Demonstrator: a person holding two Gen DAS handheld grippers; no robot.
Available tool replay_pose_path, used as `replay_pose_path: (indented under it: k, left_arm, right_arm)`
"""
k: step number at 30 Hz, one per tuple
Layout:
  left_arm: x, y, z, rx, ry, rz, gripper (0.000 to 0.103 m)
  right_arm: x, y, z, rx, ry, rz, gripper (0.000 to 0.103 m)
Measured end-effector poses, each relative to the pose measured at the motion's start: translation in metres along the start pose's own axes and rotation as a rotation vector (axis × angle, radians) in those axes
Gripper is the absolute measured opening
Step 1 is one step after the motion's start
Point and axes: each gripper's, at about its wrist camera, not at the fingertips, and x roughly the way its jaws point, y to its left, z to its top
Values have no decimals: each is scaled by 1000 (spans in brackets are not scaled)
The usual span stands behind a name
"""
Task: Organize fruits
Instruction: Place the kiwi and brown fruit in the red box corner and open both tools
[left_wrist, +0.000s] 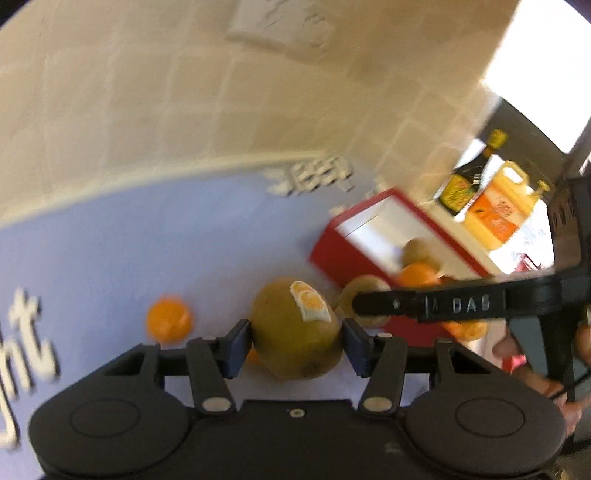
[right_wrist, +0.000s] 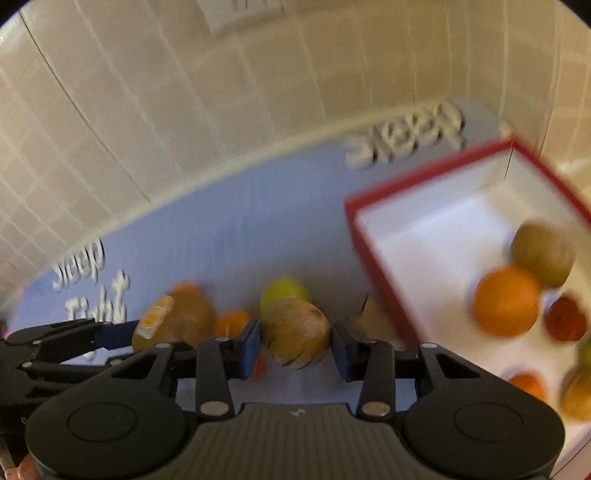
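My left gripper (left_wrist: 296, 345) is shut on a green-brown fruit with a sticker (left_wrist: 295, 332), held above the blue cloth (left_wrist: 147, 240). My right gripper (right_wrist: 295, 345) is shut on a tan, streaked fruit (right_wrist: 295, 338). The red box with white inside (right_wrist: 424, 240) stands to the right and holds several fruits, among them an orange (right_wrist: 506, 301) and a brown-green fruit (right_wrist: 543, 254). In the left wrist view the box (left_wrist: 384, 229) is at right, behind the right gripper's arm (left_wrist: 443, 304). A small orange (left_wrist: 169, 319) lies loose on the cloth.
A tiled wall (right_wrist: 184, 110) borders the cloth. A yellow-green fruit (right_wrist: 284, 290), a small orange (right_wrist: 234, 321) and another tan fruit (right_wrist: 373, 317) lie on the cloth. A dark bottle (left_wrist: 469, 173) and an orange carton (left_wrist: 498, 210) stand behind the box.
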Motion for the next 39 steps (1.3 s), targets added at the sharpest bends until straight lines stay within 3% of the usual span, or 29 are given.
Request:
replay_pose_path:
  k: [5,9,17,18,19,20,22,25,30,33,35,39]
  left_arm:
    - [18,-37,46,139,-53,-56,61]
    - [61,-60,77,163,-44,-126,58]
    - [156,-91,90,244,106,-120,53]
    - [164,-95,91,250,115,-118,50]
    - [169,-98,91,258,120,-119,22]
    - [173,-100,92,258,123,-133,5]
    - [181,-103,95,249,158,-134,6]
    - [188,-99,91,253,181,-101,12]
    - [180,-78,87,203,183,-116,18]
    - [162,-71,88,179,150,-145,36]
    - [140,-63,88,157,108,-166,54]
    - [91,-43,88,106,25,-130,78]
  right_arm:
    - [-41,-34,42,3,-163,-84,43]
    - [-47,-74,72,29,-227,-189,43]
    - [2,-140,96,83,-136,-254,43]
    - [8,-146,95,85,-126,-255,43]
    - [15,-149,96,86,-116,-258,43]
    - [22,-152,96,85,-104,-264,43]
    - [31,-158,92,83,-81,-269,43]
    - [43,-162,90,88,-56,-271,43]
    - [52,-173,87,126,-32,-279,43]
    - [62,-178,85,147,-10,-287,44]
    - [66,-178,87,152,-1,-286,45]
    - [65,-176,86,173,8,-282,46]
